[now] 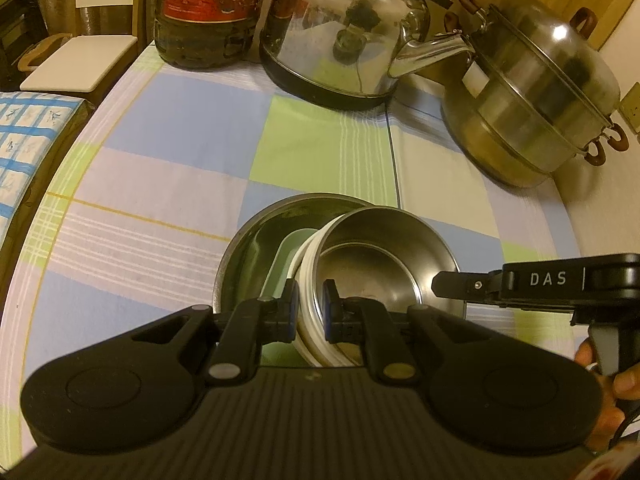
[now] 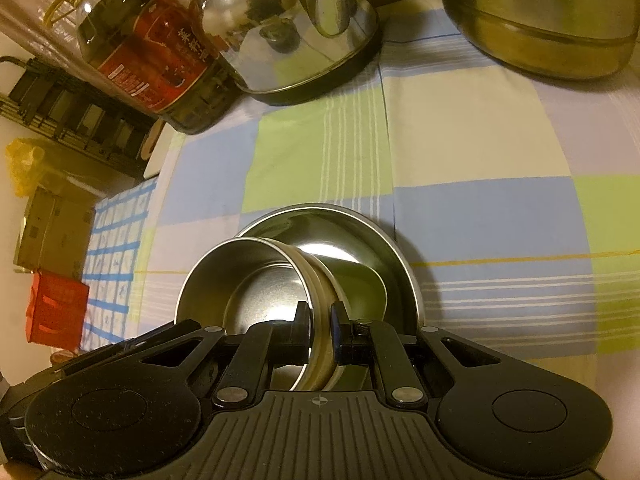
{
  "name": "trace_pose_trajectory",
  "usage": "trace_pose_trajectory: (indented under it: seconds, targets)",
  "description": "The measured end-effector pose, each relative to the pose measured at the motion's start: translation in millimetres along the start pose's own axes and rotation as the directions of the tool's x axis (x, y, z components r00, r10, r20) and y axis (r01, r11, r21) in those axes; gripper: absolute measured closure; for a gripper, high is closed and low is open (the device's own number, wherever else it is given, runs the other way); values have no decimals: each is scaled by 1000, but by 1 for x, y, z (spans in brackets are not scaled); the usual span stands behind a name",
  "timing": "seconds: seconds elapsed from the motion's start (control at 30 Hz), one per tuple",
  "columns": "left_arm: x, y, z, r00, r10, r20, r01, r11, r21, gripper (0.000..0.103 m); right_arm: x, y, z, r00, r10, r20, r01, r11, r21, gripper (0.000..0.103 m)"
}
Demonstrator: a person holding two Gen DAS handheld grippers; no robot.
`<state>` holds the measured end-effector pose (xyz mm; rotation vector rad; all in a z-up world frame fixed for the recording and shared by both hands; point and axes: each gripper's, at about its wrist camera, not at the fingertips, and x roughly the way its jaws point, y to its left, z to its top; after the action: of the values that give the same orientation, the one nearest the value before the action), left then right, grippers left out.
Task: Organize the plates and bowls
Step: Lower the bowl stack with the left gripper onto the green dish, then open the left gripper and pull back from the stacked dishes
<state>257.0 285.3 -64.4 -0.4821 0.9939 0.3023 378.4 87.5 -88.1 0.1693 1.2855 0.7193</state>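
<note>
Both grippers, the left gripper point(image 1: 311, 308) and the right gripper point(image 2: 321, 330), are pinching opposite rims of the small steel bowl point(image 1: 384, 264), nesting it into the large bowl point(image 1: 256, 240) mid-tabletop; lowering level seems next.

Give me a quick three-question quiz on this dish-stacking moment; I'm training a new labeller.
1. True or false: the left gripper is shut on the rim of the small steel bowl.
2. The small steel bowl sits tilted in: A) the kettle B) the large steel bowl C) the steamer pot
3. What covers the table?

Key: 1 true; 2 B; 3 a checked tablecloth.
</note>
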Motion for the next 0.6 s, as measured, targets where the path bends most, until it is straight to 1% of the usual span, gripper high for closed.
trace_pose_trajectory:
  seconds: [0.13, 0.23, 0.3, 0.37, 0.4, 0.5, 0.6]
  targets:
    - [0, 0, 1, 1000, -7, -3, 7, 1000, 15, 92, -1, 2, -2, 1000, -12, 9, 12, 1000, -1, 92]
    - [-6, -1, 1, 1000, -4, 17, 4, 999, 41, 92, -5, 5, -4, 999, -11, 38, 12, 1000, -6, 89]
    - [-11, -1, 2, 999, -8, 34, 6, 998, 56, 92, -10, 6, -7, 998, -7, 65, 8, 1000, -6, 79]
    - [-18, -1, 2, 999, -10, 52, 6, 997, 74, 92, -16, 8, -10, 995, 3, 95, -2, 1000, -6, 51]
    - [-22, -2, 2, 998, -10, 63, 5, 996, 85, 92, -20, 9, -12, 994, 8, 113, -8, 1000, -6, 48]
    - [-35, -4, 0, 995, -14, 96, 3, 993, 118, 92, -32, 10, -21, 985, 22, 169, -23, 1000, -1, 46]
    - [-52, -8, -7, 990, -16, 138, -6, 987, 160, 90, -49, 9, -36, 970, 44, 240, -48, 999, 14, 43]
